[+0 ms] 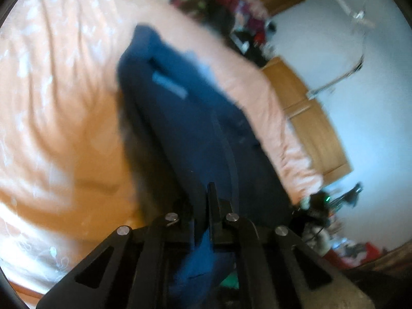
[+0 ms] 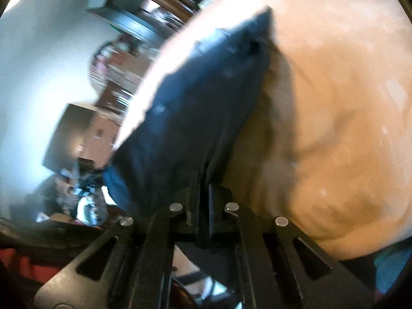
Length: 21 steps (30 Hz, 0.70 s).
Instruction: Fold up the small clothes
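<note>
Two claws pinch one navy garment over the bed

Both views are blurred. The left claw (image 1: 206, 206) has its black fingers pressed together on a fold of the garment (image 1: 185, 118), a soft, dark blue cloth with a pale rectangular label near its far end. From the claw the cloth stretches away, taut and long, above the bedcover (image 1: 59, 118). The bedcover is peach, wrinkled, with faint white print. The right claw (image 2: 203, 193) is likewise clamped on the garment (image 2: 200, 97), which rises from the fingers to a pointed far corner and casts a shadow on the bedcover (image 2: 334, 128) to its right. A wooden cabinet (image 1: 314, 123) stands beyond the bed's right edge, against a white wall.
</note>
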{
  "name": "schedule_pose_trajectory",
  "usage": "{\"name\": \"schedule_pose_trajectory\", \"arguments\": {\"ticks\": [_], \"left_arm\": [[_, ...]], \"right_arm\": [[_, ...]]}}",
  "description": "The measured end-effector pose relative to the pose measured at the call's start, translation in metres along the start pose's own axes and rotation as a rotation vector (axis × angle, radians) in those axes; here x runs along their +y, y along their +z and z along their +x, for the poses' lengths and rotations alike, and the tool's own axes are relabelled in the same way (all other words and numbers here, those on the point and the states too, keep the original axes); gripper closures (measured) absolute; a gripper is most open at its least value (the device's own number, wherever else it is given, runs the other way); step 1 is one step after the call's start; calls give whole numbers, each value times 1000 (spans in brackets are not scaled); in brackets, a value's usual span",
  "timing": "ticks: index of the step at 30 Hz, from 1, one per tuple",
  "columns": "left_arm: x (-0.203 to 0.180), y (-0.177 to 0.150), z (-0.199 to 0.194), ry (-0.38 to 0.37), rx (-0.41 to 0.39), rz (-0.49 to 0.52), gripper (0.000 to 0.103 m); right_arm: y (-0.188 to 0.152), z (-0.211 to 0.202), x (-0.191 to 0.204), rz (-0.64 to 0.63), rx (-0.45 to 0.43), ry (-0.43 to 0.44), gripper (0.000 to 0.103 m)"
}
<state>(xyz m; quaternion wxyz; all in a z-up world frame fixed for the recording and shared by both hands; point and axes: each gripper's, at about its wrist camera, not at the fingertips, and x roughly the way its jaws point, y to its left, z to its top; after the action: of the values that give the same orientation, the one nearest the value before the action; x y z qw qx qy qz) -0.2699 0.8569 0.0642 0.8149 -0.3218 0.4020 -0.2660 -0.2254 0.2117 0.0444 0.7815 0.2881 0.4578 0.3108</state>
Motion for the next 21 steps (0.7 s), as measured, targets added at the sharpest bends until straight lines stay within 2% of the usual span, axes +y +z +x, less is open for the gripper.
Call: {"name": "schedule_pose_trajectory", "arguments": {"ticks": [3, 6, 8, 10, 11, 12, 13, 14, 15, 17, 19, 21], "left_arm": [[-9, 18, -2, -54, -22, -5, 99], [-15, 51, -2, -127, -68, -32, 99], [-16, 87, 3, -163, -111, -49, 99], [-10, 125, 10, -179, -164, -90, 99], [-2, 150, 16, -159, -199, -114, 99], [4, 167, 21, -121, -223, -116, 99], [13, 184, 30, -52, -245, -115, 99], [36, 204, 44, 16, -263, -170, 99], [48, 211, 53, 31, -259, -199, 99], [87, 223, 82, 156, -216, -260, 99], [116, 221, 104, 218, -157, -309, 99], [125, 210, 118, 317, -91, -281, 98]], "right_arm": [[22, -6, 15, -12, -42, 71, 103], [53, -6, 21, -10, -75, 128, 103], [91, 0, 21, -19, -89, 133, 103], [138, 12, 15, -17, -109, 99, 103], [166, 25, 8, -28, -105, 59, 103], [180, 35, 3, -31, -99, 32, 103], [199, 48, -7, -21, -93, 0, 103], [220, 66, -20, 2, -81, -25, 103], [236, 81, -34, 31, -72, -47, 103], [264, 112, -65, 111, -61, -108, 103], [281, 136, -102, 235, -59, -200, 102], [286, 142, -117, 281, -81, -243, 101]]}}
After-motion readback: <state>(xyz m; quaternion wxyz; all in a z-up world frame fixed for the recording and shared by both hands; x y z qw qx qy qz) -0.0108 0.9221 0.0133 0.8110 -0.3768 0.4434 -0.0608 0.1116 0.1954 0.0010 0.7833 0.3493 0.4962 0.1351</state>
